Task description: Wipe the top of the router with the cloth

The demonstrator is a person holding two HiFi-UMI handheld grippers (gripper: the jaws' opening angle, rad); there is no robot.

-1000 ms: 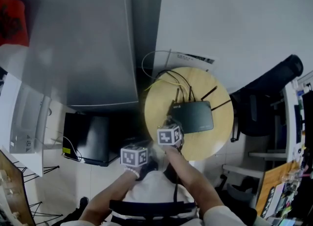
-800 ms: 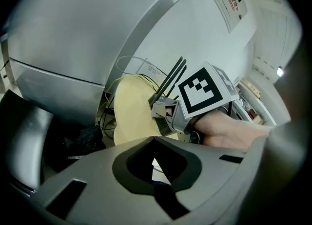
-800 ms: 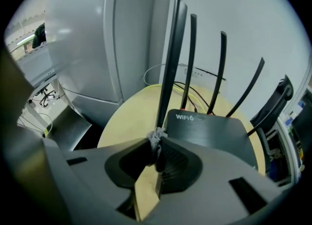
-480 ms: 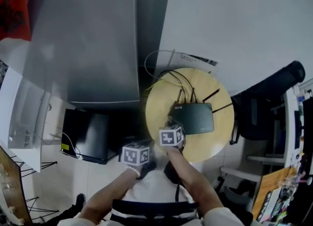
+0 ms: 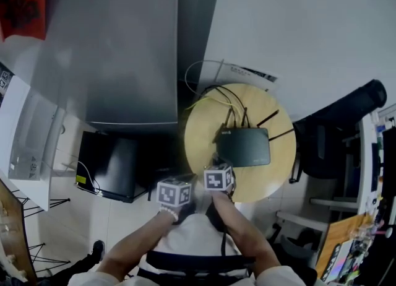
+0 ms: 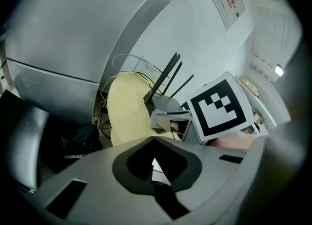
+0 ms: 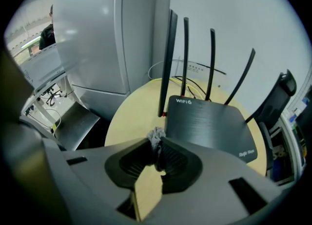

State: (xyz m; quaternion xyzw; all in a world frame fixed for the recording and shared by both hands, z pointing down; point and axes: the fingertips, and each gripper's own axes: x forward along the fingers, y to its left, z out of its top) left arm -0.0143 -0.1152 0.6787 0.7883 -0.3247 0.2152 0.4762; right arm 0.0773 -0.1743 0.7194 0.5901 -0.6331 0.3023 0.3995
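Note:
A black router (image 5: 244, 146) with several upright antennas lies on a round wooden table (image 5: 201, 130). In the right gripper view its flat top (image 7: 209, 126) reads "WiFi6" and sits just beyond my right gripper (image 7: 156, 146). That gripper is shut on a small bunched grey cloth (image 7: 156, 136), which hangs over the table just short of the router's near left corner. Its marker cube (image 5: 218, 178) is at the table's near edge. My left gripper (image 6: 154, 141) is shut with nothing in it; its cube (image 5: 173, 192) is off the table, left of the right one.
A tall grey cabinet (image 5: 124, 49) stands left of the table. A black box (image 5: 108, 167) sits on the floor below it. Yellow and black cables (image 5: 216, 98) run from the router's back to the wall. A black chair (image 5: 337, 124) stands to the right.
The right gripper has drawn back slightly toward the table's near edge with the cloth still in it. The left gripper has barely shifted. The router has not moved.

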